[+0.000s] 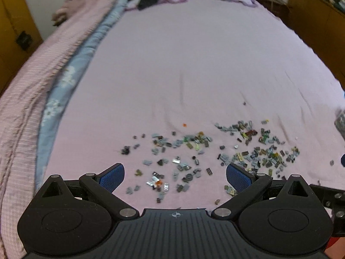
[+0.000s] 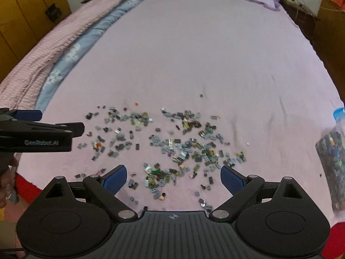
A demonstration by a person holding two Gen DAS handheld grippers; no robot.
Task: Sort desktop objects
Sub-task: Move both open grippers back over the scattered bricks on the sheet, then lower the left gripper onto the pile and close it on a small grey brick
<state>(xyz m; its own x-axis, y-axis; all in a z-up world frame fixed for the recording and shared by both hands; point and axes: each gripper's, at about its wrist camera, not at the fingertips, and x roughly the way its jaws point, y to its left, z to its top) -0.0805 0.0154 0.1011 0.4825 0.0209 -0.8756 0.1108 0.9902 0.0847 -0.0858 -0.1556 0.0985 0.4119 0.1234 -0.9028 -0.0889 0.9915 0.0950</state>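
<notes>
Bricks scattered on bed; both grippers, left and right, fingers apart, empty. Best: isolate one edge piece, pinch squarely.

Both wrist views look forward and down from the bed's near edge, close over the scattered small pieces, which both share.

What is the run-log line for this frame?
left gripper: open, empty | right gripper: open, empty | small bricks: scattered on pink bedsheet | container: right edge | sorting: nothing gripped
</notes>
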